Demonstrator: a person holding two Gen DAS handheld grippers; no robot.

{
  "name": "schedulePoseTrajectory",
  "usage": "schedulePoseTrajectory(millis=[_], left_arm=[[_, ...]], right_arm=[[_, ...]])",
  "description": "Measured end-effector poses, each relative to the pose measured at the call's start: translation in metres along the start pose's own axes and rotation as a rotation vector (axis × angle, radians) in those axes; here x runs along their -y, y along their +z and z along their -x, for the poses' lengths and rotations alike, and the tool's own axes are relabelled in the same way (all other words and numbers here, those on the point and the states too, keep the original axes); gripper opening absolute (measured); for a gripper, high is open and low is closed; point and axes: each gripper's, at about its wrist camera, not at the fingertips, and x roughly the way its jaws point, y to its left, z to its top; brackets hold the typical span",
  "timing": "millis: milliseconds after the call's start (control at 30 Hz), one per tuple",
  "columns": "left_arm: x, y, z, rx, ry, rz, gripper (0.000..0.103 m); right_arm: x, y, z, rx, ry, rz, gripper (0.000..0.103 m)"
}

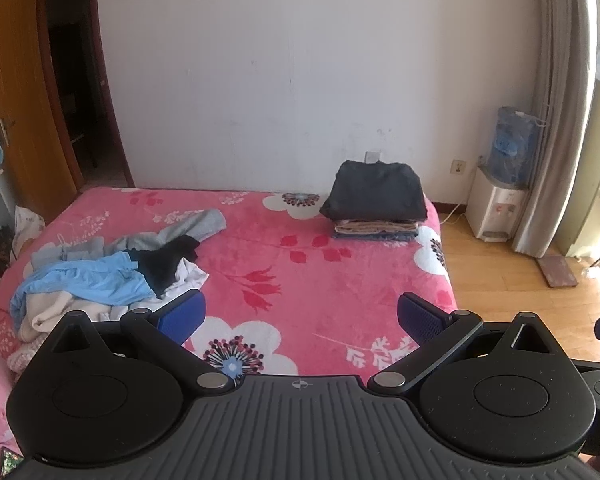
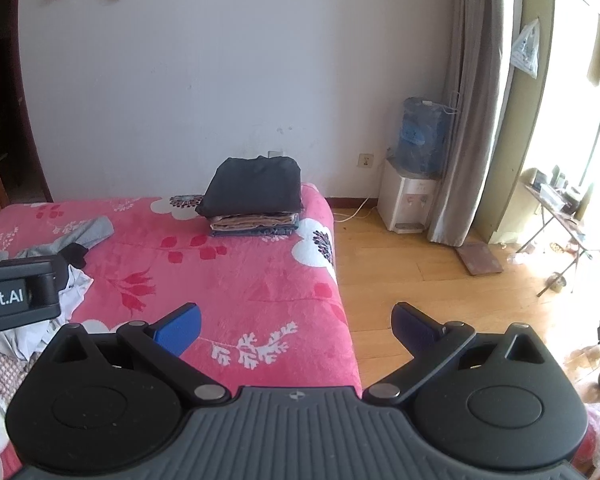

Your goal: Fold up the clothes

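Both the left gripper (image 1: pixel 302 318) and right gripper (image 2: pixel 296 326) hover empty, fingers spread, above a pink floral bed (image 1: pixel 320 280). Unfolded clothes pile (image 1: pixel 100 276) lies near left; folded stack (image 1: pixel 376 204) far right. Likely next: picking another garment.

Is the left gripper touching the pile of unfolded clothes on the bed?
Apart. In the left wrist view the left gripper hangs open above the bed, nothing between its fingers; the pile of unfolded clothes lies beyond its left fingertip.
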Motion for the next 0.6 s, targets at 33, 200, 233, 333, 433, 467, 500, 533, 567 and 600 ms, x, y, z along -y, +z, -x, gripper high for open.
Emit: schedulePoseTrajectory(millis=[33, 200, 233, 333, 433, 467, 500, 533, 567, 600], left_arm=[[0.0002, -0.0003, 0.0005, 0.001, 0.0, 0.0, 0.103], [0.0005, -0.0004, -0.0007, -0.002, 0.0, 0.005, 0.103], [0.001, -0.0003, -0.0009, -0.004, 0.0, 0.005, 0.103], [0.0024, 0.0004, 0.0002, -0.003, -0.001, 0.007, 0.103], [0.0029, 0.001, 0.0018, 0.003, -0.002, -0.001, 0.103], [0.003, 0.0009, 0.0022, 0.005, -0.001, -0.001, 0.103], [0.0033, 0.0009, 0.0023, 0.006, 0.0, 0.0, 0.103], [0.0034, 0.0009, 0.0024, 0.006, -0.002, 0.001, 0.103], [0.0031, 0.0006, 0.0025, 0.005, -0.003, 0.003, 0.103], [0.0027, 0.0002, 0.0026, 0.004, -0.004, 0.004, 0.103]], right_arm=[[-0.0006, -0.0003, 0.0007, 0.001, 0.0, 0.005, 0.103], [-0.0012, 0.0006, 0.0009, 0.001, -0.001, 0.008, 0.103], [-0.0012, 0.0005, 0.0008, -0.001, 0.0, 0.008, 0.103], [-0.0022, 0.0008, -0.0001, -0.008, -0.002, 0.011, 0.103], [-0.003, 0.0013, 0.0002, -0.007, -0.005, 0.013, 0.103], [-0.0035, 0.0013, 0.0005, -0.005, -0.006, 0.012, 0.103], [-0.0039, 0.0012, 0.0007, -0.004, -0.007, 0.011, 0.103], [-0.0041, 0.0009, 0.0006, -0.006, -0.007, 0.011, 0.103], [-0.0042, 0.0006, 0.0005, -0.007, -0.008, 0.011, 0.103], [-0.0043, 0.0002, 0.0005, -0.008, -0.008, 0.01, 0.103]])
